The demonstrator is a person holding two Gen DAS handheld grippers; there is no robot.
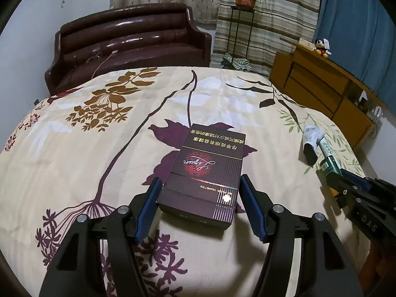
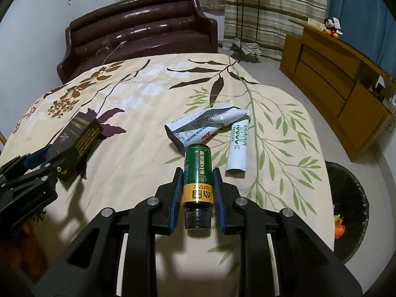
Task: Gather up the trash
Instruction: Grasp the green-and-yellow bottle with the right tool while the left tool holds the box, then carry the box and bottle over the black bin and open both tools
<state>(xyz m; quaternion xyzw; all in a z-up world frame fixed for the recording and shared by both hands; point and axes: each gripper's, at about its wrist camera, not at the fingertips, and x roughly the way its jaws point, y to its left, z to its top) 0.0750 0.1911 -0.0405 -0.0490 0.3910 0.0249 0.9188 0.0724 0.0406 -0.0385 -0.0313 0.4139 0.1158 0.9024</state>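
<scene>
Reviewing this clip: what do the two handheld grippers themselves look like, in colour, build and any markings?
Both are matte black plastic frames. The left gripper and right gripper each carry two flat fingers faced with ribbed blue pads, on linkage arms joined by round silver pivot bolts. White lettering reading "DAS" shows on the right gripper's body in the left wrist view. No cables, sleeves or hands show.

dark maroon cardboard cigarette box [image 1: 205,175]: lying flat on the floral bedspread, printed face up, gold lettering and a red round emblem, lid closed

green plastic bottle with yellow label band and black ribbed cap [image 2: 197,180]: on its side, cap end toward the camera, looks intact

white squeezed tube with green print [image 2: 238,146]: flat on the bedspread just past the bottle, rolled-up end nearest

crumpled white-and-blue paper carton [image 2: 198,126]: flattened and bent, touching the tube's far end
</scene>
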